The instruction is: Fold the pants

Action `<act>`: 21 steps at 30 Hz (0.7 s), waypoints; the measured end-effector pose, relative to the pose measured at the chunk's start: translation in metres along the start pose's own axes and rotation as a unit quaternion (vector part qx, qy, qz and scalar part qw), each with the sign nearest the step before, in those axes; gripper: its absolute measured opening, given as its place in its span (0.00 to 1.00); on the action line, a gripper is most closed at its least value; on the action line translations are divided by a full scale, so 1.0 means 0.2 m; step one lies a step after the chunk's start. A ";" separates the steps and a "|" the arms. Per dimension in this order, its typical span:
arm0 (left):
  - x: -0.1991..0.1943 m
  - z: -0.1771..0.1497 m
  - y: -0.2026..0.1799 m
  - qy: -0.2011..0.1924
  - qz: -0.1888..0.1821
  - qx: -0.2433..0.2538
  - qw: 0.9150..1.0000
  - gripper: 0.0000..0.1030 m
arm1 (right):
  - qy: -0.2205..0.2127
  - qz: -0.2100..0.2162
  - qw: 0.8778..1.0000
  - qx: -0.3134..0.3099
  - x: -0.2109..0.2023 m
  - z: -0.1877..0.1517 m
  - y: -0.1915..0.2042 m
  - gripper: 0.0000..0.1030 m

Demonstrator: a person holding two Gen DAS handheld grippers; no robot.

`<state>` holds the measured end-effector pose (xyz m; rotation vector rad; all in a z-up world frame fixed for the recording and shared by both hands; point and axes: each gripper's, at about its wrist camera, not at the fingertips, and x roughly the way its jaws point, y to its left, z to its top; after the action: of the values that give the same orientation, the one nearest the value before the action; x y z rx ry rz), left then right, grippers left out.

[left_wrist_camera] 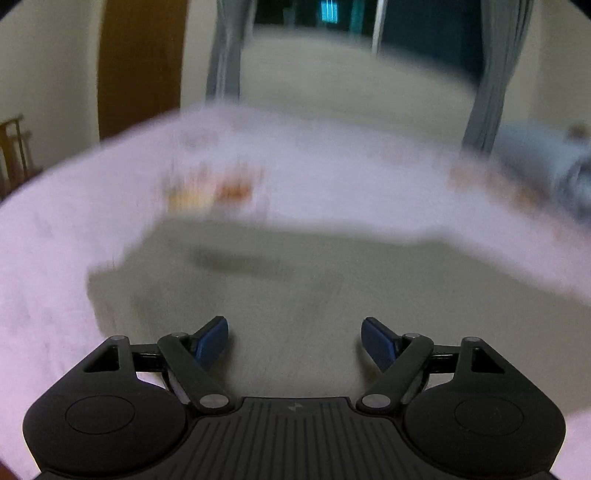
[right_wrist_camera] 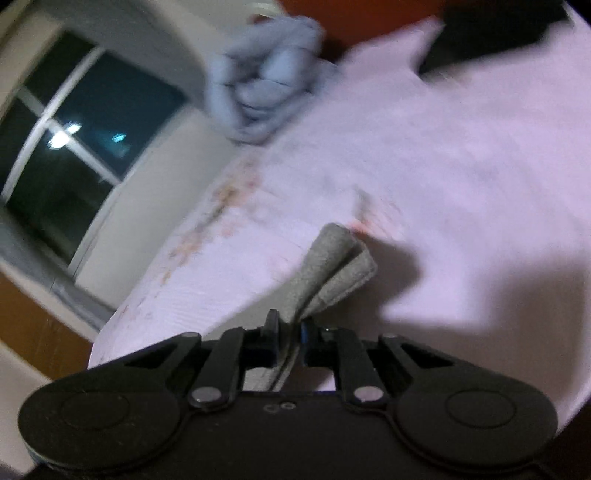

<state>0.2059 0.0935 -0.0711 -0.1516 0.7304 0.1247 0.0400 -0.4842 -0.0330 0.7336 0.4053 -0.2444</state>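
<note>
The grey pants (left_wrist_camera: 295,280) lie spread flat on a pink bedsheet (left_wrist_camera: 55,258) in the blurred left wrist view. My left gripper (left_wrist_camera: 294,341) is open and empty, low over the pants' near part, blue pads apart. In the right wrist view my right gripper (right_wrist_camera: 289,334) is shut on a folded edge of the grey pants (right_wrist_camera: 332,266), which sticks up past the fingers in several layers above the pink sheet (right_wrist_camera: 443,166).
A bundle of blue-grey cloth (right_wrist_camera: 266,81) lies at the bed's far edge, also at the right in the left wrist view (left_wrist_camera: 546,162). A dark object (right_wrist_camera: 491,33) lies on the sheet. Window (right_wrist_camera: 81,140), grey curtains (left_wrist_camera: 491,81) and a wooden door (left_wrist_camera: 140,62) stand beyond the bed.
</note>
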 end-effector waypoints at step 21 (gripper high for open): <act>-0.17 -0.10 -1.05 -0.082 -0.112 0.148 0.979 0.91 | 0.058 -0.043 0.995 0.063 0.09 -0.10 -0.29 0.10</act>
<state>0.2026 -0.1193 -0.0439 0.0615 0.5553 -0.1846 0.0294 -0.5144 -0.0888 0.8589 0.5364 -0.3107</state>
